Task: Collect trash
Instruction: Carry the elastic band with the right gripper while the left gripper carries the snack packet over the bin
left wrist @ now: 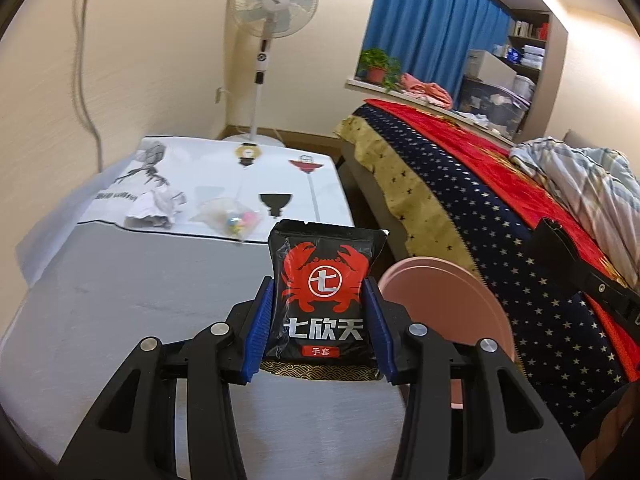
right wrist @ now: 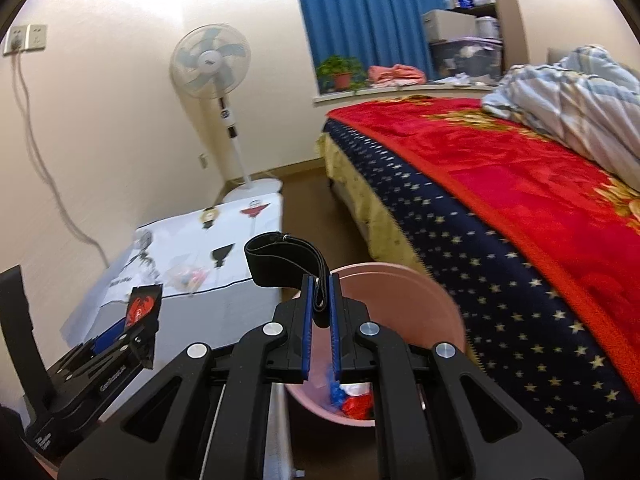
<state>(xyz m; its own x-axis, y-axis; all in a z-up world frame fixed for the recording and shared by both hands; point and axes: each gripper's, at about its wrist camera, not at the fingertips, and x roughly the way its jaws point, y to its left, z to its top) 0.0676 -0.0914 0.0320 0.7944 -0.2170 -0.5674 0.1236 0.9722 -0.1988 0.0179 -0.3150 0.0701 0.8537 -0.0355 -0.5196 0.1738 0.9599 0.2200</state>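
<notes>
Left claw (left wrist: 319, 320) clamps black crab packet (left wrist: 320, 292) | right claw (right wrist: 320, 320) pinches black strap (right wrist: 280, 258) over pink bin (right wrist: 420, 292)

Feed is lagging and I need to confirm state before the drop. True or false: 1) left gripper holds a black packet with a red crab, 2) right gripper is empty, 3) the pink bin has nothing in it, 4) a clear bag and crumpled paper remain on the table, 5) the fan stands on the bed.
1. True: the left gripper is shut on the crab packet.
2. False: the right gripper pinches a black strap.
3. False: the pink bin already holds red and blue trash.
4. True: the clear bag and crumpled paper lie there.
5. False: the fan stands on the floor.
</notes>
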